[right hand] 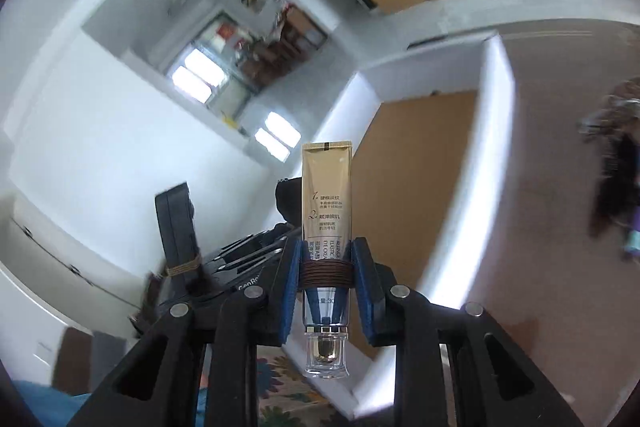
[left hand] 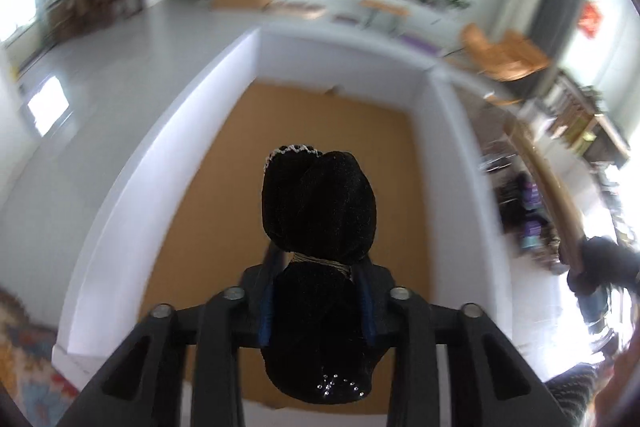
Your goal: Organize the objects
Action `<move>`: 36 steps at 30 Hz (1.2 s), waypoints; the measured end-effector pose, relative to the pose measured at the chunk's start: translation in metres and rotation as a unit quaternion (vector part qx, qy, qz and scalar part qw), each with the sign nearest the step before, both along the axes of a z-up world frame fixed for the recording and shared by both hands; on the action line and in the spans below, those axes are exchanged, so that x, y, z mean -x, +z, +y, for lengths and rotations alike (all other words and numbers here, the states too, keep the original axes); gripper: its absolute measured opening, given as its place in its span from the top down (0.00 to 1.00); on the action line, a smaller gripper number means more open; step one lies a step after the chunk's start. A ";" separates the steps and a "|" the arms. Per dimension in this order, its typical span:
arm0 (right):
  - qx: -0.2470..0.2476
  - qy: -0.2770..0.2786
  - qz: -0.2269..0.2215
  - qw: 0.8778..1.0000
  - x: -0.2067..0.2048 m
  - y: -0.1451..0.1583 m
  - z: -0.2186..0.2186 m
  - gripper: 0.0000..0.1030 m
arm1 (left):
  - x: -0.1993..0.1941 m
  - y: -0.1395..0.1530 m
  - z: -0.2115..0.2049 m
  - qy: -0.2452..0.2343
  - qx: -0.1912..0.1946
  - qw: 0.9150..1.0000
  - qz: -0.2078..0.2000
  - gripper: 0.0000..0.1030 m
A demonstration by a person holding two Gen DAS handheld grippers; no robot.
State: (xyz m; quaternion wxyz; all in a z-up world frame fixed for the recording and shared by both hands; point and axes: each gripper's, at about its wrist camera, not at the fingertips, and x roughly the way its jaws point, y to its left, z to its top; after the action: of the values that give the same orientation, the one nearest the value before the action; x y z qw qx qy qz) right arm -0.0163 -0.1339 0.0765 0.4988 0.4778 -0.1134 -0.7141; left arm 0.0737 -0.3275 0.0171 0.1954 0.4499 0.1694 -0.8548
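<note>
step: carrying two items toward the white box (left hand: 132, 187), each gripper bringing one. Judging drop-off as pending, nothing released yet.
landmark: white box with brown cardboard floor (left hand: 320, 131), open top, looking empty where visible.
left gripper (left hand: 318, 263): jaws are gripping a black velvet hair tie (left hand: 320, 203). Its upper loop with a lace edge is sticking out past the jaws and its lower part is bulging back toward the camera.
left item place: hair tie is hanging above the box's floor, roughly over the middle, not touching it.
left pose: gripper is pointing steeply down into the box. Background is smearing, so the hand is travelling.
right gripper (right hand: 326, 267): jaws are fully clamped on a gold cream tube (right hand: 327, 203), pinching low on the body just above the clear cap (right hand: 326, 351).
right item place: tube is standing upright in the jaws, crimped end forward, sitting left of the box's near corner, not yet over the floor.
right pose: gripper is tilting moderately downward, with the left gripper's body showing beside it to the left.
next move: right hand is needing to shift rightward over the box wall. Then each set of jaws is needing to lower and let go without the two grippers colliding.
risk: the tube is likely rolling on landing.
</note>
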 end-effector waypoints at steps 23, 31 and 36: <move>-0.310 -0.376 0.113 0.866 0.021 -0.139 0.257 0.02 | 0.125 -0.071 0.303 -0.261 -0.011 0.965 0.000 0.07; -0.326 -0.390 0.081 0.857 0.027 -0.149 0.276 0.02 | 0.164 -0.116 0.285 -0.229 0.038 0.973 -0.009 0.07; -0.305 -0.426 0.070 0.849 0.035 -0.155 0.293 0.00 | 0.187 -0.124 0.292 -0.239 0.065 0.969 0.005 0.02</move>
State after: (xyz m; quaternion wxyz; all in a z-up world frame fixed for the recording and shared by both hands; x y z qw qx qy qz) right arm -0.0510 0.1586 -0.0787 -0.0183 0.4598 -0.0471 -0.8866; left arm -0.1133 -0.0351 -0.1071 0.0137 0.4593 0.0024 -0.8882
